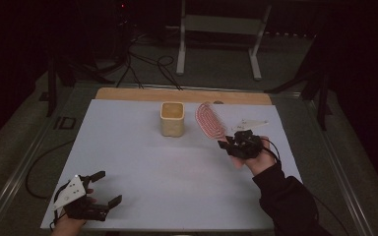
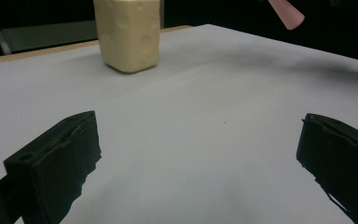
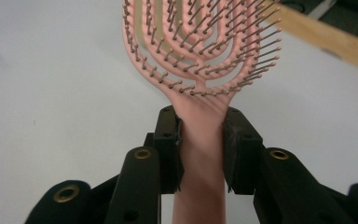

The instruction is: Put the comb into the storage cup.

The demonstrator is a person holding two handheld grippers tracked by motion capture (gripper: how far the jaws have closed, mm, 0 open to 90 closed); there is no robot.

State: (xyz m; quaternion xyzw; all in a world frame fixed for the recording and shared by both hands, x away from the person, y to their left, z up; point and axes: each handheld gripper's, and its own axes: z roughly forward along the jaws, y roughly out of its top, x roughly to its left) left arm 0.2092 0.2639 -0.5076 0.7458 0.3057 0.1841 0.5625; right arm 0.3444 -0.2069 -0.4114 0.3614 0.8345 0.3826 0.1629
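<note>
Nearest the camera, the left claw (image 1: 101,189) rests at the worktop's near left corner, released, its black jaws spread wide with nothing between them.

The worktop (image 1: 142,162) is the largest thing here: a flat, matte, pale sheet with a strip of bare wood along its far edge. Near the middle of that far edge stands the cream container (image 1: 172,119), a squarish, open-topped pot with rounded corners and a dimpled, dull surface.

Just right of it, toward the far right corner, the pink hairbrush (image 3: 200,51) is lifted off the worktop. The right claw (image 3: 200,149) is clenched on its smooth handle, just below the point where the head fans out. The head is an open lattice of curved plastic ribs set with thin, ball-tipped bristles.

The brush looks light and fairly stiff, though the ribbed head would likely flex and the bristles give under pressure. The handle is the sound place to grasp; its glossy plastic may slip or pivot between the pads if tilted quickly.
</note>
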